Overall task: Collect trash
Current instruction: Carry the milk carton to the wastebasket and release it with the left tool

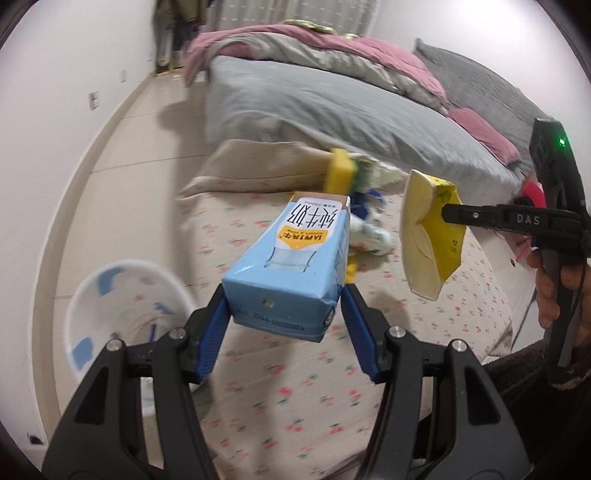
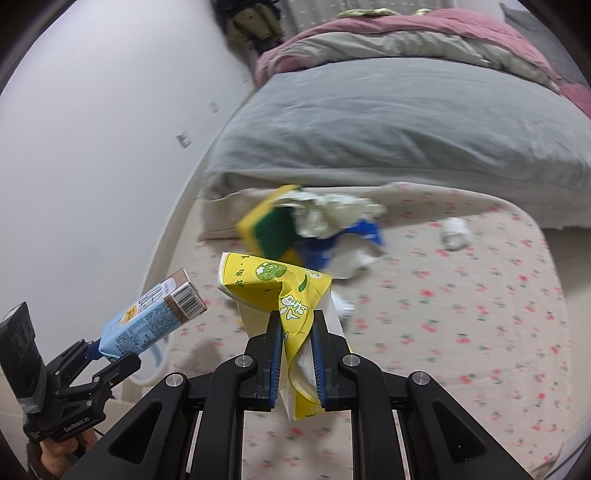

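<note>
While both hands carry a piece of trash clear of the floral mattress (image 2: 461, 314), the left gripper (image 1: 284, 306) has its fingers clamped on a blue milk carton (image 1: 291, 266), near the white bin (image 1: 88, 295) likely meant to take it. The right gripper (image 2: 297, 332) pinches a yellow wrapper (image 2: 280, 288). Farther off, a sponge (image 2: 266, 225) and crumpled paper (image 2: 332, 210) wait by the grey bed (image 2: 388, 129).

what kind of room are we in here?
Most likely a bedroom. A bed with a grey cover and a rumpled pink quilt fills the background, a floral-print mattress lies in front strewn with trash, and clothes seem to hang in the far corner.
</note>
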`<control>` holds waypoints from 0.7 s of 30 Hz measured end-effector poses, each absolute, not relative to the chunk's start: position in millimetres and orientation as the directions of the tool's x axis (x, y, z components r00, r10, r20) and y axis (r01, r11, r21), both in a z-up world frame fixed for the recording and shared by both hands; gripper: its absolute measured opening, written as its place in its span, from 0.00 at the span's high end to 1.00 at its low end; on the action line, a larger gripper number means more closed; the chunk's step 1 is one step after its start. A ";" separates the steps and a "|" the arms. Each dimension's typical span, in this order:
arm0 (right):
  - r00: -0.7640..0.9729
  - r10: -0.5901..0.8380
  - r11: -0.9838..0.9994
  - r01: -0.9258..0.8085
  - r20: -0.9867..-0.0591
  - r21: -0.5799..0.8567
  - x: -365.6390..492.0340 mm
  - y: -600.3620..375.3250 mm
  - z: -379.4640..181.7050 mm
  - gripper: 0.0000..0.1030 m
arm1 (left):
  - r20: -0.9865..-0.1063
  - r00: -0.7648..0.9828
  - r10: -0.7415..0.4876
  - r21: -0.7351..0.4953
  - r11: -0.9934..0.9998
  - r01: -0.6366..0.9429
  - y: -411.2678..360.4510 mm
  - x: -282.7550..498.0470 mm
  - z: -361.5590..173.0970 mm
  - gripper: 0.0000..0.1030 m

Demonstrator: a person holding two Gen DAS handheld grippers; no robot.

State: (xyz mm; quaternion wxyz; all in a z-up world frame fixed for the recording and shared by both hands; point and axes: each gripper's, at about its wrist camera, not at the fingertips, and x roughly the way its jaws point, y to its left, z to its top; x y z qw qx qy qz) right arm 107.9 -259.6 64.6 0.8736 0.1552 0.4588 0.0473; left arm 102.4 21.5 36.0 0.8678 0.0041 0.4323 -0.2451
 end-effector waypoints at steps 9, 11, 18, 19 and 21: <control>0.544 0.306 0.943 -0.060 -0.782 0.328 133.6 -182.1 63.6 0.85 | -0.784 0.526 -0.329 -0.218 0.940 0.264 98.0 104.3 19.0 0.40; 0.533 0.325 0.938 -0.081 -0.781 0.336 139.1 -165.4 60.0 0.85 | -0.794 0.523 -0.309 -0.215 0.948 0.233 110.7 104.2 14.1 0.40; 0.501 0.386 0.919 -0.134 -0.774 0.372 157.0 -115.2 46.2 0.85 | -0.850 0.490 -0.192 -0.147 0.981 0.129 140.7 109.5 -9.0 0.40; 0.503 0.394 0.916 -0.145 -0.769 0.375 158.7 -108.0 44.6 0.85 | -0.857 0.483 -0.178 -0.138 0.983 0.118 143.1 110.3 -12.6 0.40; 0.503 0.406 0.911 -0.159 -0.763 0.380 162.4 -94.7 40.9 0.85 | -0.871 0.463 -0.162 -0.133 0.986 0.096 148.2 111.5 -18.9 0.40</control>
